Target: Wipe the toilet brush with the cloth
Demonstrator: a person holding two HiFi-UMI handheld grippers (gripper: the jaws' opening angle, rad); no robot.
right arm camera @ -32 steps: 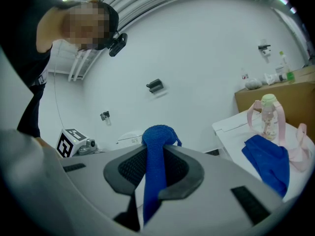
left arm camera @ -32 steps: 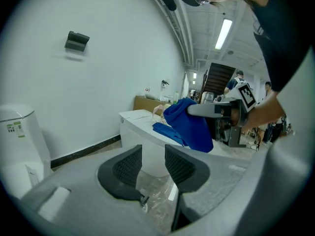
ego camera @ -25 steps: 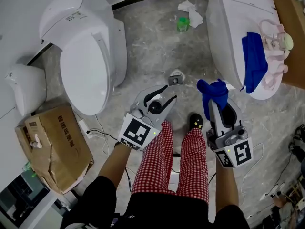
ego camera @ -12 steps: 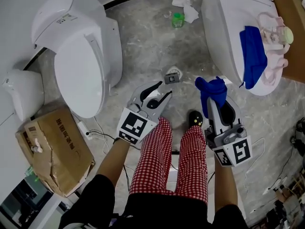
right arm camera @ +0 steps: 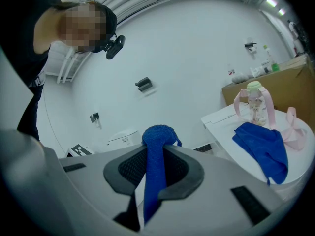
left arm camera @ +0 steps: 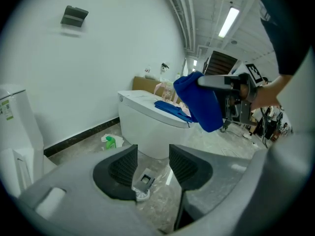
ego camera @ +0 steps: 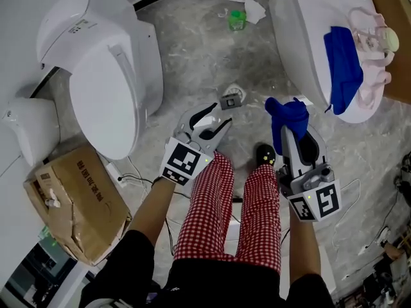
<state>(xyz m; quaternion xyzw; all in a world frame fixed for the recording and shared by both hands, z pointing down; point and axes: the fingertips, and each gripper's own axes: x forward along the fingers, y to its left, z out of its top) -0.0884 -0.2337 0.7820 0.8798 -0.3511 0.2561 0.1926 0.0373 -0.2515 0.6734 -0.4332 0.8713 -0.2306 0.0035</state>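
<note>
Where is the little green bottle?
In the head view, the green bottle is on the floor near the top, between the left toilet and the right toilet, beside the crumpled white paper.

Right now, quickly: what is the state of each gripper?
Left gripper: open, jaws have just been opening, nothing between them.
Right gripper: closed on the blue cloth.

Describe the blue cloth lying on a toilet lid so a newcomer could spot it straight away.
Start at the white toilet on the right of the head view. On its closed lid lies the blue cloth, draped toward the edge beside a pink-strapped bottle. Unlike the other blue cloth, pinched in the right gripper, it lies loose with nothing holding it.
</note>
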